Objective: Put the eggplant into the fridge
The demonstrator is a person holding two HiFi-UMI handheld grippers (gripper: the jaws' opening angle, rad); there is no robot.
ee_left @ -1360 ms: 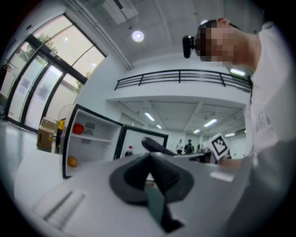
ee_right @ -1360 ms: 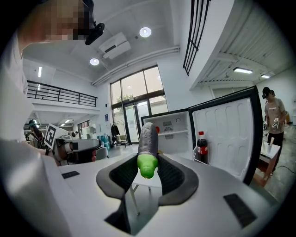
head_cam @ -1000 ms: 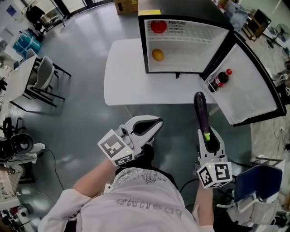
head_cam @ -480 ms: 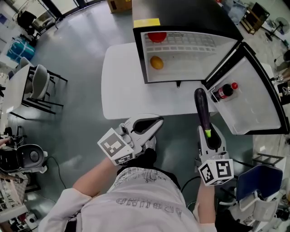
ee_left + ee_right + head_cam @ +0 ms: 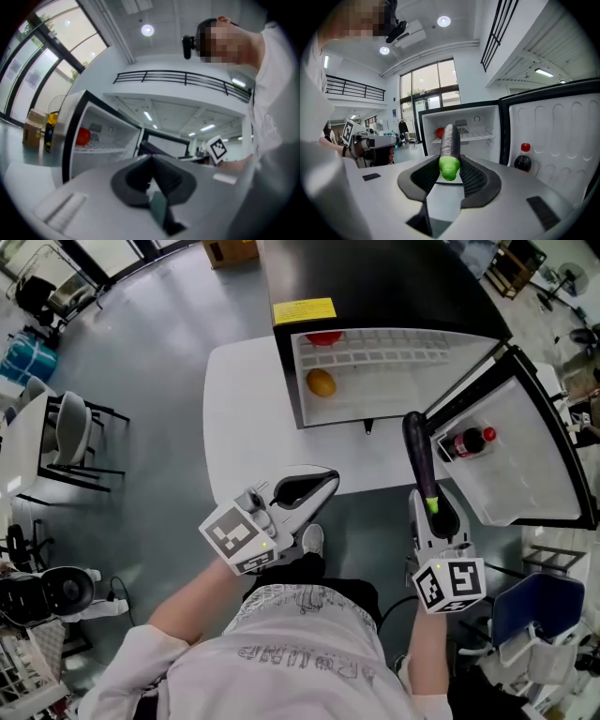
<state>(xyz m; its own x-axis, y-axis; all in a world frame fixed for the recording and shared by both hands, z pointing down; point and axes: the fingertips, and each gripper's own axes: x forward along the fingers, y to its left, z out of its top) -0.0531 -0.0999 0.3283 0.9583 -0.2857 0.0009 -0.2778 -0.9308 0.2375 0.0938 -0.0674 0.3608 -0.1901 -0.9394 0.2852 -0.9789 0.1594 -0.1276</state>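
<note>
The eggplant (image 5: 418,460) is clamped at its green stem end between the jaws of the right tool (image 5: 427,501). Its dark body sticks out forward, and its tip lies over the near edge of the white counter (image 5: 244,427). It is outside the fridge (image 5: 375,287), just before the lower right corner of the opening.

In the right gripper view the eggplant (image 5: 451,140) points at the middle of the lit compartment. The fridge door (image 5: 525,460) is swung wide to the right, with a cola bottle (image 5: 466,442) in its rack close beside the eggplant's tip.

Inside, a red fruit (image 5: 324,337) sits on the upper shelf and an orange fruit (image 5: 322,382) below it, both at the left. The space to their right is open.

The left tool (image 5: 323,484) hangs at the counter's near edge, well left of the eggplant, with its jaws together and nothing between them.
</note>
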